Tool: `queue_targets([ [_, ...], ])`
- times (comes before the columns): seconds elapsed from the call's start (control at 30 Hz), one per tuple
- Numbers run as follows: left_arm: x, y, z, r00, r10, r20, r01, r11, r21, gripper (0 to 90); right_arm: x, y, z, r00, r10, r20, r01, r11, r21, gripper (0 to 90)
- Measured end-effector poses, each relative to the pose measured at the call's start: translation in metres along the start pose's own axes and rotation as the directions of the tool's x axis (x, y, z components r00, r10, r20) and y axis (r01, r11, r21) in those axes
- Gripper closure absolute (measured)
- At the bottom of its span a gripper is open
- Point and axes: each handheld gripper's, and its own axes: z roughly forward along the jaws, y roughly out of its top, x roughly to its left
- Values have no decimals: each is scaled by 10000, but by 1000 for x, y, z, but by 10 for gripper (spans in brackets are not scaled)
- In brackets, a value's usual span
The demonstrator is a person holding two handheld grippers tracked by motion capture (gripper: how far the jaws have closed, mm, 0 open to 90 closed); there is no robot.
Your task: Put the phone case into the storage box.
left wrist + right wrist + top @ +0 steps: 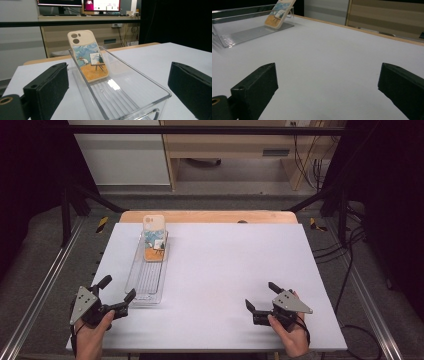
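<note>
A phone case (154, 238) with a painted picture leans tilted against the far end of a clear plastic tray (139, 290). In the left gripper view the case (88, 55) rests inside the tray (130, 86), its top over the far rim. My left gripper (118, 288) stands open at the tray's near end, its jaws on either side of that end, holding nothing. My right gripper (261, 295) is open over bare tabletop at the front right, well away from the tray. The right gripper view has the case (279, 12) and tray (244, 31) at far left.
The white tabletop (225, 265) has a wooden strip (210, 216) along its far edge. Metal rails run along both sides of the table. Beyond it stand a desk with monitors (101, 5) and cables.
</note>
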Motion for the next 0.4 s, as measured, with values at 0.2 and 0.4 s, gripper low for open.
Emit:
queue_targets([
  [0.2, -3, -6, 1, 9999, 84, 68, -84, 10000, 14, 30, -5, 1, -2, 9996, -57, 267, 63, 9998, -208, 31],
  [0.4, -7, -6, 3, 9999, -24, 128, 26, 9999, -153, 30, -11, 0, -2, 9975, -81, 698, 104, 9994, -331, 36],
])
